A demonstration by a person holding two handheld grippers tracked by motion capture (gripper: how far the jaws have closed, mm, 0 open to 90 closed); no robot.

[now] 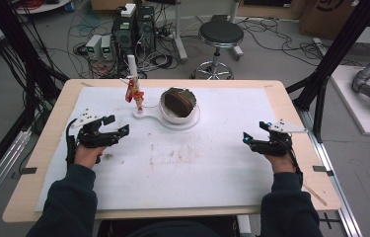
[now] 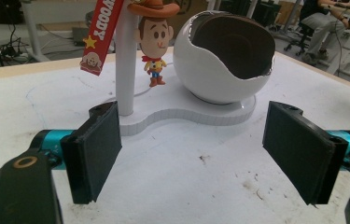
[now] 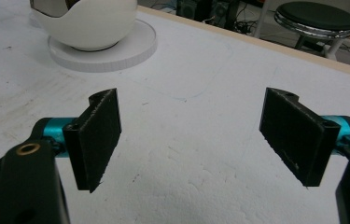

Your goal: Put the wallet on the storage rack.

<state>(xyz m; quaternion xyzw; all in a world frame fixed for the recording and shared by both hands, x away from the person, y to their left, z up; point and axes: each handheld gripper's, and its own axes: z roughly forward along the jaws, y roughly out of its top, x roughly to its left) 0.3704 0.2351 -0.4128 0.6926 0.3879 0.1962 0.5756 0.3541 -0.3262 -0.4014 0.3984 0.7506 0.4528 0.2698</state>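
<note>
A white stand (image 1: 145, 117) lies at the back middle of the white mat, with a thin upright pole (image 1: 132, 69). A small cowboy figure (image 1: 135, 94) hangs from the pole on a red strap. Beside it on the same base sits a white egg-shaped bowl (image 1: 178, 104) with a dark brown inside. My left gripper (image 1: 117, 124) rests open on the mat, left and short of the stand. In the left gripper view the figure (image 2: 154, 42), pole (image 2: 126, 70) and bowl (image 2: 219, 70) stand ahead of my open left gripper (image 2: 196, 149). My right gripper (image 1: 254, 131) is open at the mat's right; in the right gripper view the right gripper (image 3: 191, 140) holds nothing and the bowl (image 3: 93, 23) is far left.
The wooden table (image 1: 64, 106) rims the stained white mat (image 1: 187, 163). Behind the table stand a black stool (image 1: 220, 34), computer towers (image 1: 133, 29) and cables. Black frame legs (image 1: 320, 79) rise at the right corner.
</note>
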